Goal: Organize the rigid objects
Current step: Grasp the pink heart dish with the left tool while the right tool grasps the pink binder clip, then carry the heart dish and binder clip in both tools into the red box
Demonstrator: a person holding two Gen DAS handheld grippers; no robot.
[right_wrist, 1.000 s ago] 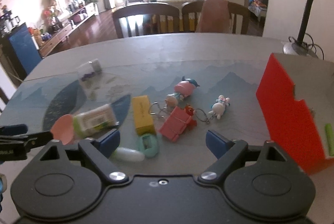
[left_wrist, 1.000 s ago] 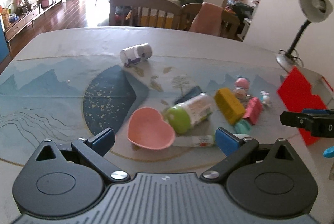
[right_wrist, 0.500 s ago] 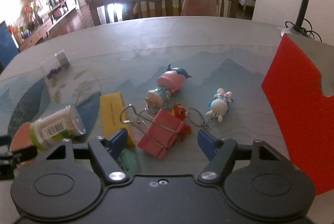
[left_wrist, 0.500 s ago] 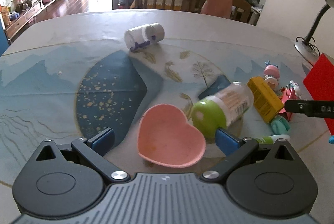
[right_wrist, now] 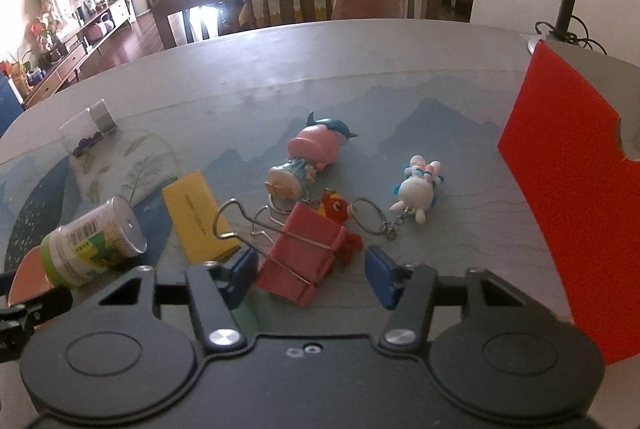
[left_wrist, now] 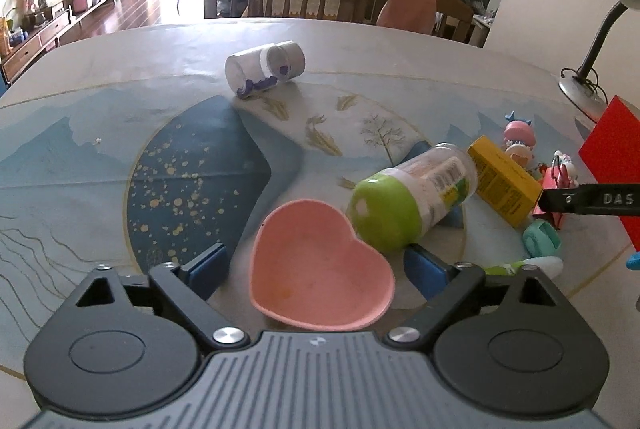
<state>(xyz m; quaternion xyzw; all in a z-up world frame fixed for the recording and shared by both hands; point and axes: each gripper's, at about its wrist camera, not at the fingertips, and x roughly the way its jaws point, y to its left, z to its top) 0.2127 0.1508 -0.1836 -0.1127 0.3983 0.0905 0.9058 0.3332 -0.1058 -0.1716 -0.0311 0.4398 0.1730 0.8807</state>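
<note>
My left gripper (left_wrist: 316,269) hangs low over the table with its jaws closing. A pink heart-shaped bowl (left_wrist: 320,269) lies between its blue pads, which do not press on it. A green-capped jar (left_wrist: 412,197) lies on its side against the bowl's right lobe. My right gripper (right_wrist: 310,275) is also closing, with a pink binder clip (right_wrist: 304,253) between its pads. The left pad is almost at the clip and the right pad stands clear of it. A red figure keychain (right_wrist: 340,213) lies partly under the clip.
A yellow box (right_wrist: 196,215), a pink doll (right_wrist: 316,149) and a white bunny keychain (right_wrist: 416,191) lie around the clip. A clear tube (left_wrist: 264,69) lies farther back. A red box (right_wrist: 560,189) stands at the right, a lamp (left_wrist: 600,29) behind it. Chairs line the far edge.
Both grippers have come down and forward toward the table. The heart bowl now sits between the left pads. The right jaws have narrowed around the binder clip.
</note>
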